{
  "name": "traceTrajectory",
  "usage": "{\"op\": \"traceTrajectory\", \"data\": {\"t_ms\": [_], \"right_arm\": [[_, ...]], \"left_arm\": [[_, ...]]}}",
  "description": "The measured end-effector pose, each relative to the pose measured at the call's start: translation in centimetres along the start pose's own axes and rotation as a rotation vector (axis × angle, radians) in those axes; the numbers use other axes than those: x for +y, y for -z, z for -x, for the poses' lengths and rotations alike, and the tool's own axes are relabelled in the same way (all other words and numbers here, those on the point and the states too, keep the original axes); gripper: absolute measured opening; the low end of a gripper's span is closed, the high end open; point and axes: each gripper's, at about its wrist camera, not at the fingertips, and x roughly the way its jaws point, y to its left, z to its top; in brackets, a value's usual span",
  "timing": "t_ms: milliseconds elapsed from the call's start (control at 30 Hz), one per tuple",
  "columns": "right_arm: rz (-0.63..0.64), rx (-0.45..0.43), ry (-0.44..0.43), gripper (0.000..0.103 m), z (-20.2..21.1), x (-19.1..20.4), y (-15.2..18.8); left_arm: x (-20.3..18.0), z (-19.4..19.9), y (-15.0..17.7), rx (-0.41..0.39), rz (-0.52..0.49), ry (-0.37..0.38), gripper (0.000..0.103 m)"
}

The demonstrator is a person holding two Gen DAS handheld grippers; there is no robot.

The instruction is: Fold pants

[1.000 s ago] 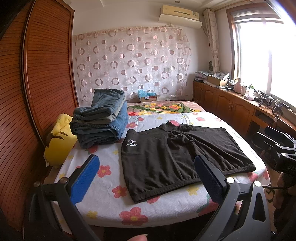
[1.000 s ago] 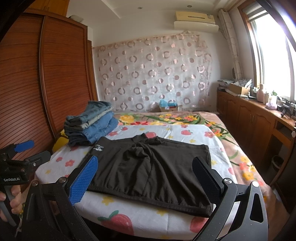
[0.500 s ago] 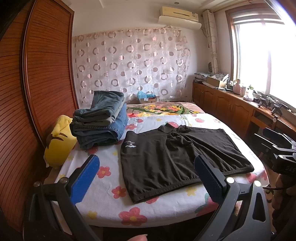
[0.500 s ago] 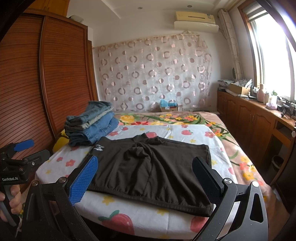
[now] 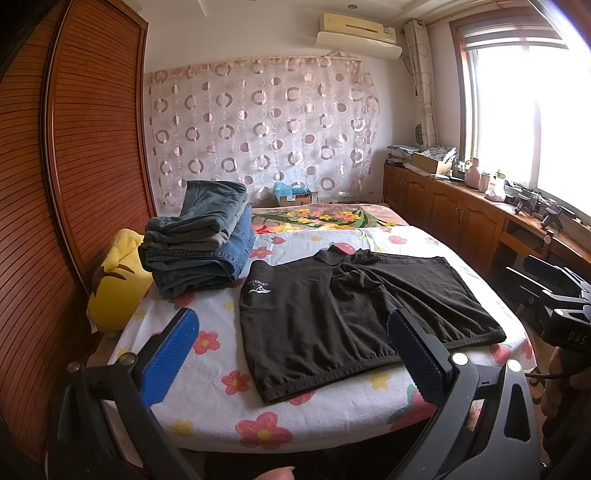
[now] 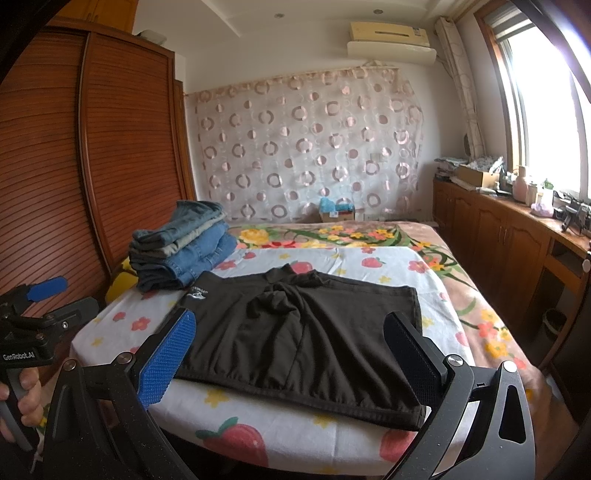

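Left tongs (image 5: 293, 356) wide | right tongs (image 6: 290, 356) wide | black pants (image 5: 354, 314) flat, perhaps bunched centrally, on floral bedsheet (image 5: 207, 398)

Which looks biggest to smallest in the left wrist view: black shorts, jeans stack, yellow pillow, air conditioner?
1. black shorts
2. jeans stack
3. yellow pillow, partly hidden behind the jeans
4. air conditioner, though it is farthest away

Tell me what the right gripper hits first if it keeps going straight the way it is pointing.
Most likely the black shorts spread flat on the flower-print bed cover. The right gripper, jaws open and empty, points at their near hem and middle. Depth is unclear, so it may pass just above the fabric.
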Motion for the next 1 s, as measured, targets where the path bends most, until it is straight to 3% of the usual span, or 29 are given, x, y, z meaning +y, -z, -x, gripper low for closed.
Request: {"op": "traceTrajectory", "data": {"t_ms": [700,933,1000], "right_arm": [[-0.002,0.0,0.0,0.103,0.0,0.1,0.2],[-0.003,0.021,0.0,0.103,-0.1,-0.7,-0.3],[-0.002,0.03,-0.001,0.103,-0.3,-0.8,0.4]], "left_arm": [[0.0,0.0,0.0,-0.001,0.001,0.001,0.103],[-1.0,0.3,-0.5,0.031,0.004,0.003,0.103],[-0.9,-0.6,0.6,0.046,0.007,0.006,0.103]]}}
